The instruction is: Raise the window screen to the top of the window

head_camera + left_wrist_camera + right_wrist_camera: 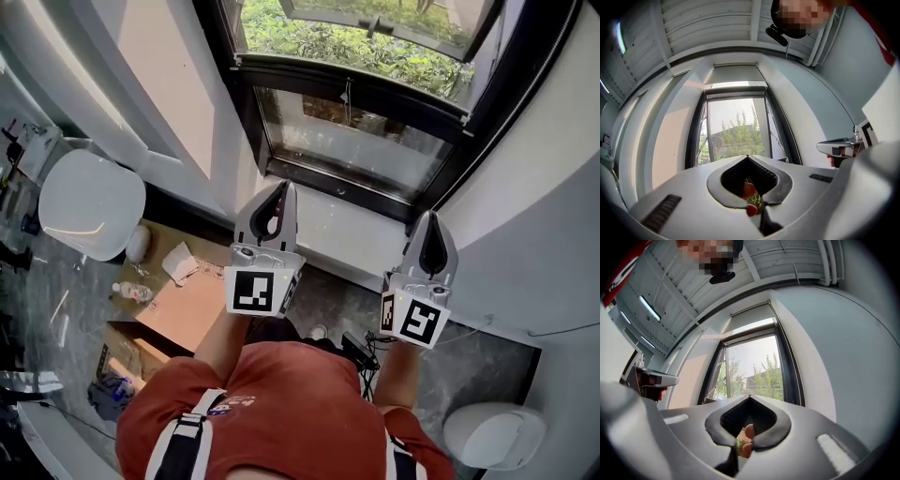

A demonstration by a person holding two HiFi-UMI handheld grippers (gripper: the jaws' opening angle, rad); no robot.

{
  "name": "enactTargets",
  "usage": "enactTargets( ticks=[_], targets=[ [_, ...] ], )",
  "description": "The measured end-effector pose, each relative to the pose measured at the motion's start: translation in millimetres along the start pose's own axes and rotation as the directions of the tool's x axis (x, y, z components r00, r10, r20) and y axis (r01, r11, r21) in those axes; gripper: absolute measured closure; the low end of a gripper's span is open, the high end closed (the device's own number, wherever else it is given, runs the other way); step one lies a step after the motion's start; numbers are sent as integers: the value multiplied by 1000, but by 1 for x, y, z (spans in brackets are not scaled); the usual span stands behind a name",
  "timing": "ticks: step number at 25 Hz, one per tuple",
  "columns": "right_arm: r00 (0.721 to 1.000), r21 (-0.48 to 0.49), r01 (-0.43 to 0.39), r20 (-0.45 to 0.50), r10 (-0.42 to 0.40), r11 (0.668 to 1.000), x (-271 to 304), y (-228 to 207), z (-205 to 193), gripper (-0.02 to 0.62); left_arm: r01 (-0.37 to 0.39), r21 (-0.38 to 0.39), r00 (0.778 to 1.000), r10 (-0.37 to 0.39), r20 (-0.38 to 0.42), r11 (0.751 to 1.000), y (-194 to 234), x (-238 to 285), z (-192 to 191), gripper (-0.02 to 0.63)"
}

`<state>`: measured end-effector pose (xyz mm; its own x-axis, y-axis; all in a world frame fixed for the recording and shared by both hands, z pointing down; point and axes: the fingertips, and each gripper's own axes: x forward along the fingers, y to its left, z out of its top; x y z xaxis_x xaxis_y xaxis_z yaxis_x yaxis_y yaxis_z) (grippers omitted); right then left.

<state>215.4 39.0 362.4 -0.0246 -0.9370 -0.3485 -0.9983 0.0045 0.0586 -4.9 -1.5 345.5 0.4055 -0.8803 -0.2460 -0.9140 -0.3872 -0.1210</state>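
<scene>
A tall black-framed window (360, 95) stands ahead of me, and both grippers point at it from a short way back. Its grey screen (735, 74) hangs rolled high in the recess above the glass, seen also in the right gripper view (751, 318); a bright strip shows under its lower edge. My left gripper (280, 186) is shut with nothing in it, its tips meeting in front of the pane (748, 157). My right gripper (432, 217) is shut and empty too (750, 397). Neither touches the window.
White walls flank the window recess on both sides. On the floor to the left are a round white seat (91, 202), a cardboard box (192, 305) and a small bottle (131, 292). A white rounded object (492, 436) sits at the lower right, with cables (361, 352) by my feet.
</scene>
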Motion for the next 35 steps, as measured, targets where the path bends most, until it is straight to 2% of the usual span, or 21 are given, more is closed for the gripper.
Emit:
enactTargets(
  ticks=[13, 20, 29, 35],
  targets=[
    [1000, 3, -13, 15, 13, 1000, 42, 0, -22, 586, 6, -7, 1000, -6, -20, 1000, 9, 36, -29, 601],
    [1000, -31, -3, 7, 3, 1000, 82, 1, -38, 586, -1, -31, 1000, 1, -4, 1000, 35, 77, -45, 601],
    [1000, -92, 4, -16, -5, 996, 159, 20, -63, 586, 9, -45, 1000, -10, -26, 999, 82, 145, -76, 601],
    [999, -130, 21, -30, -25, 991, 214, 32, -74, 586, 53, -49, 998, -55, -22, 997, 117, 194, -93, 601]
  ],
)
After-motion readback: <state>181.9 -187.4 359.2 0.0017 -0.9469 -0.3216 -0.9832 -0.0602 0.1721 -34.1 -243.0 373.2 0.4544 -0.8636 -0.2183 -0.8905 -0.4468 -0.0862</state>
